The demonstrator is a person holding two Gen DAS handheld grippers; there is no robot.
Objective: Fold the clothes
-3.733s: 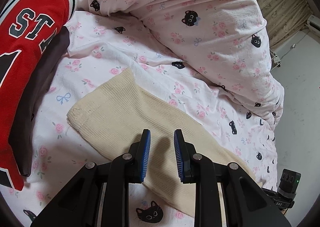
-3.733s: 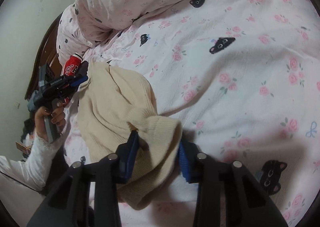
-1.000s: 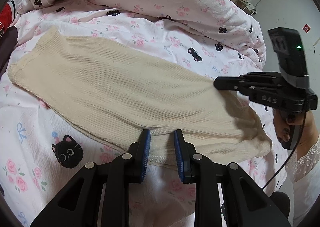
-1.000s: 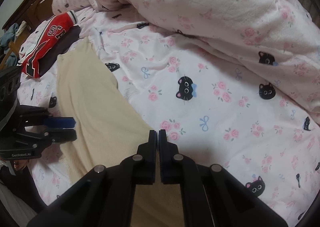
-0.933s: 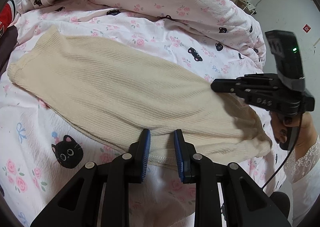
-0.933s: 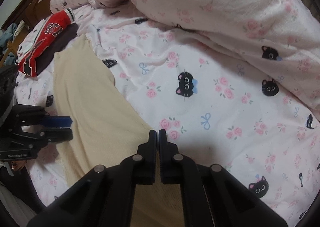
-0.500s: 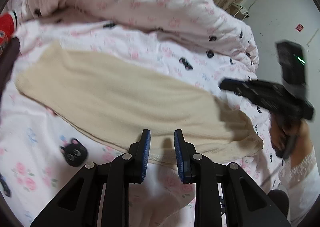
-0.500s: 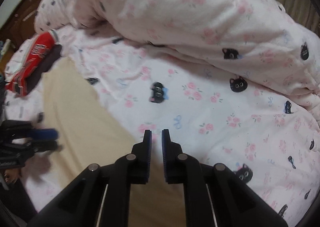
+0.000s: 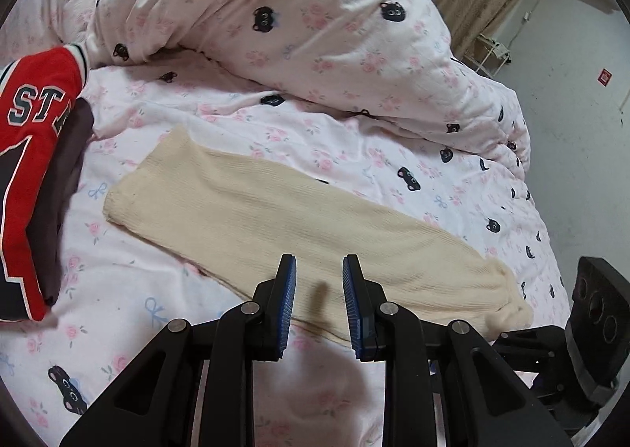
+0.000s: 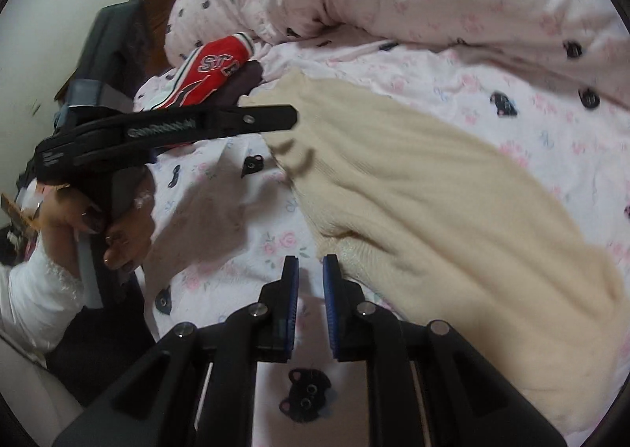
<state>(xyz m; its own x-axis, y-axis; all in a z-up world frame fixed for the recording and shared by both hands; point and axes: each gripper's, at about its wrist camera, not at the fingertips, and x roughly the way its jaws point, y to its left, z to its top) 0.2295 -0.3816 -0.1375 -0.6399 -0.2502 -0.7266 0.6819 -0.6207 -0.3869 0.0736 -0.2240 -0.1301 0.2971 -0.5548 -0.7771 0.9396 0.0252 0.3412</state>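
A cream ribbed knit garment (image 9: pixel 299 218) lies flat in a long strip across the bed. My left gripper (image 9: pixel 318 281) hovers over its near long edge, open, with nothing between the blue pads. In the right wrist view the same garment (image 10: pixel 453 210) fills the right side. My right gripper (image 10: pixel 310 281) stands just left of its near corner, jaws a narrow gap apart and empty. The left gripper (image 10: pixel 291 118) reaches in from the left, held by a hand (image 10: pixel 118 218).
A folded red jersey (image 9: pixel 35 140) on a dark garment (image 9: pixel 67 171) lies left of the cream one. A bunched pink cat-print duvet (image 9: pixel 295 13) rises behind. The printed sheet (image 9: pixel 118 289) runs to the bed's right edge, with a pale wall (image 9: pixel 571 112) beyond.
The right jaws, shut a second ago, now stand slightly apart, and that gripper has swung over to the garment's near corner. The left gripper has pulled back and up, bringing the red jersey into view.
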